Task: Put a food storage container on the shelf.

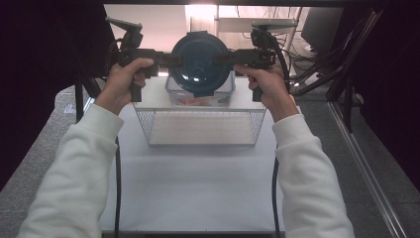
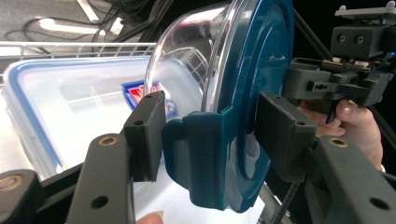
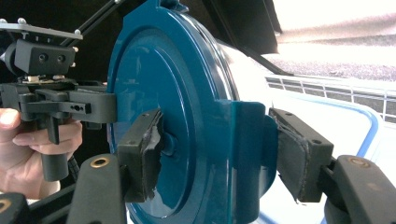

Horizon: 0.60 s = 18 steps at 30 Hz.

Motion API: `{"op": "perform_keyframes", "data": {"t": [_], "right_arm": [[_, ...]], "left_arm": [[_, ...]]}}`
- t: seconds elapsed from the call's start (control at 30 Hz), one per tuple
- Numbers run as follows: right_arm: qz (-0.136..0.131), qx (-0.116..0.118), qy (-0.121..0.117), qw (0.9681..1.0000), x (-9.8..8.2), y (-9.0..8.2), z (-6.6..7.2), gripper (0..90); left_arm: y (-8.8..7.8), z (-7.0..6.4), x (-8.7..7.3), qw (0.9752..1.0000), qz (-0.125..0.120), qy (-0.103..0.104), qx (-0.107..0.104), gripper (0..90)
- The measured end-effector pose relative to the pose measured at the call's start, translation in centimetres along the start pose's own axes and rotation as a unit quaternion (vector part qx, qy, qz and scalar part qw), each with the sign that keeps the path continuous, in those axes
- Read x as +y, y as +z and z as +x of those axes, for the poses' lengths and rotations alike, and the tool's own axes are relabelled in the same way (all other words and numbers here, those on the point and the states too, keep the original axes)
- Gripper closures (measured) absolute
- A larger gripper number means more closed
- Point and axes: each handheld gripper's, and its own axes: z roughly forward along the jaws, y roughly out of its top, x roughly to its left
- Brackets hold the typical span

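Above the wire basket [image 1: 200, 127], a round clear container [image 1: 200, 67] wears a dark-blue lid.

White counter [image 1: 198, 188]. Wire basket [image 1: 200, 128] near its far end, white mesh, open top. Just behind basket, clear rectangular storage box [image 1: 198, 99] with blue-rimmed lid [image 2: 70, 93], orange contents faintly visible through wall; red-and-blue label [image 2: 140, 93] visible through lid. Grey carpet floor [image 1: 376, 163] either side of counter. Metal rail [image 1: 366, 173] running along floor at right. Dark monitor [image 1: 322, 25] and tangled cables [image 1: 302, 54] beyond far right corner. Black curtain [image 1: 44, 64] at left.
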Motion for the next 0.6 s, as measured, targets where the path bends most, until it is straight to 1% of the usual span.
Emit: {"op": "perform_keyframes", "data": {"t": [0.03,0.1,0.2,0.23,0.3,0.33,0.37,0.4,0.43,0.47,0.5,0.6], "right_arm": [[0.002,-0.002,0.011,0.9999,0.1,0.7,-0.5,37.1],[0.008,-0.001,0.024,0.9997,0.1,1.2,-1.0,37.1],[0.001,0.002,0.045,0.999,0.2,1.7,-1.7,36.8],[0.0,0.005,0.056,0.9984,0.3,1.9,-2.1,36.7],[-0.004,0.01,0.085,0.9964,0.4,2.3,-3.0,36.4],[-0.004,0.01,0.085,0.9964,0.4,2.3,-3.0,36.4],[-0.006,0.013,0.11,0.9938,0.5,2.7,-3.9,36.1],[-0.007,0.013,0.117,0.993,0.4,2.9,-4.2,35.9],[-0.007,0.013,0.126,0.9919,0.4,3.1,-4.4,35.8],[-0.007,0.013,0.126,0.9919,0.4,3.1,-4.4,35.8],[-0.011,0.011,0.136,0.9906,0.3,3.3,-4.7,35.6],[-0.009,0.008,0.153,0.9882,0.3,3.5,-5.1,35.6]], "left_arm": [[0.3,0.6,0.3,1.0,0.004,-0.005,0.002,44.0],[0.5,1.3,0.4,0.9999,0.003,-0.015,-0.001,44.0],[0.8,1.9,0.7,0.9997,-0.001,-0.025,-0.001,44.6],[1.0,2.1,0.7,0.9996,-0.001,-0.028,-0.002,44.4],[1.5,2.6,0.8,0.9992,0.001,-0.039,-0.006,43.7],[1.5,2.6,0.8,0.9992,0.001,-0.039,-0.006,43.2],[2.0,3.1,1.0,0.9988,0.002,-0.049,-0.009,42.6],[2.0,3.1,1.0,0.9988,0.002,-0.049,-0.009,42.0],[2.4,3.7,1.0,0.9979,0.001,-0.063,-0.014,41.5],[2.4,3.7,1.0,0.9979,0.001,-0.063,-0.014,41.2],[2.7,4.2,1.0,0.9969,-0.004,-0.075,-0.021,40.9],[2.8,4.5,1.0,0.9966,-0.011,-0.078,-0.023,41.1]]}}
